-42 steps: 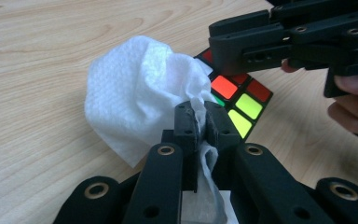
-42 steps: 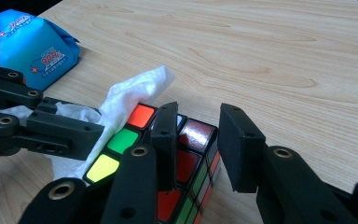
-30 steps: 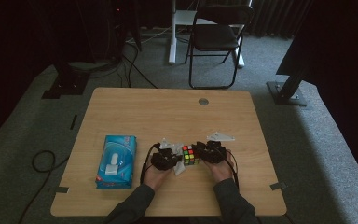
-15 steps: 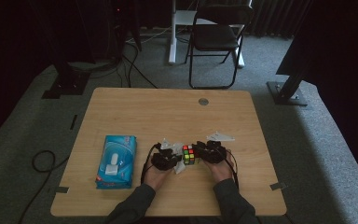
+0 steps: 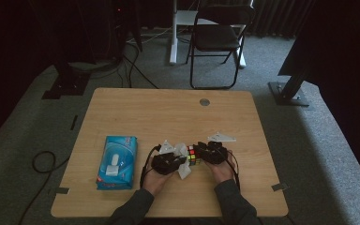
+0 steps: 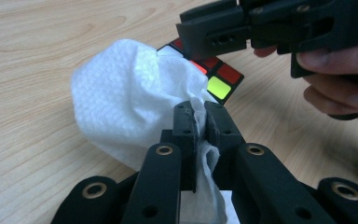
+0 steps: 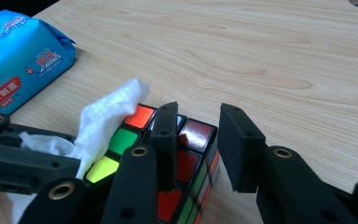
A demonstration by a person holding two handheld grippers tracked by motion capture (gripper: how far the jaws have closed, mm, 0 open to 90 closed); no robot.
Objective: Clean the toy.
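- One white wipe [image 6: 130, 107], pinched tight in left gripper [image 6: 199, 116] jaws, draped on cube.
- One colour cube [image 7: 168, 158] on bench [image 5: 168, 112], near edge; right gripper [image 7: 198, 144] jaws clamp its corner.
- One blue wipes pack [image 5: 117, 161] to the left.

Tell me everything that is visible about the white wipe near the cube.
The white wipe is a thin, soft sheet with a fine embossed texture, crumpled and puffed rather than flat. The left gripper is shut on one bunched edge of it, and a strip hangs down between the jaws. The loose part drapes over one side of the colour cube, touching its top tiles. The cube sits on the wooden table, near the front edge, right of the blue wipes pack.
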